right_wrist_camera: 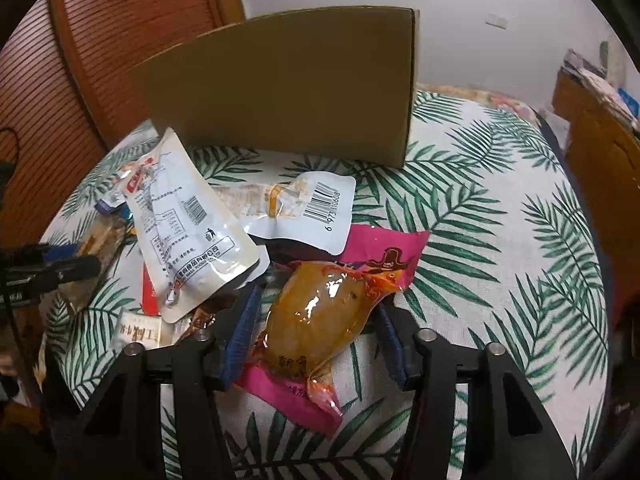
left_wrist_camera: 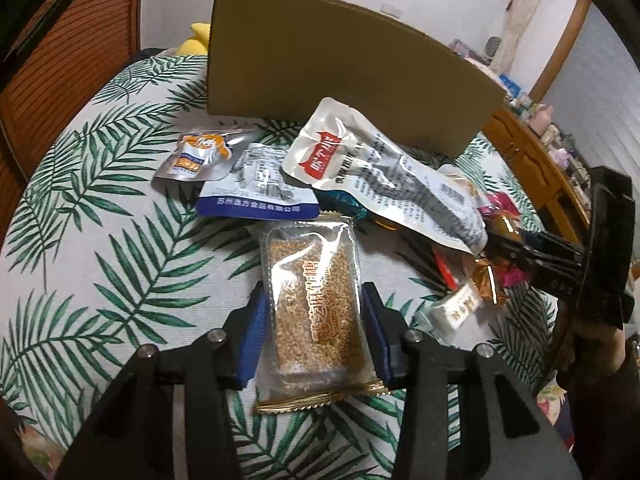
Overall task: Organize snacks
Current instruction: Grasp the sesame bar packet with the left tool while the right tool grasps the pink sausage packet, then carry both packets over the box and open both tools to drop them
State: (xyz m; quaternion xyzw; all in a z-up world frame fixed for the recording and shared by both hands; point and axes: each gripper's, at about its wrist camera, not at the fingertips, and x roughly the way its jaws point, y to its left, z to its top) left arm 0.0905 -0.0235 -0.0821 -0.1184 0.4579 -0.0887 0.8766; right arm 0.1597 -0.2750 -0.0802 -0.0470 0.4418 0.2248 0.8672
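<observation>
Your leaf-print worktop (left_wrist_camera: 100, 240) carries everything, with the brown cardboard box (left_wrist_camera: 320, 80) standing upright at its far side. In front of the box lies the heap of snack packets, topped by a long white pouch (left_wrist_camera: 384, 184) lying tilted across the others. Your left gripper (left_wrist_camera: 314, 304) has its jaws partway closed, and the blue pads press both long sides of the sesame candy bar (left_wrist_camera: 314, 300), just in front of the heap. Your right gripper (right_wrist_camera: 316, 320) has narrowed jaws around the pink-edged orange packet (right_wrist_camera: 320, 316); the left pad touches it, but the right pad's contact you cannot tell.
</observation>
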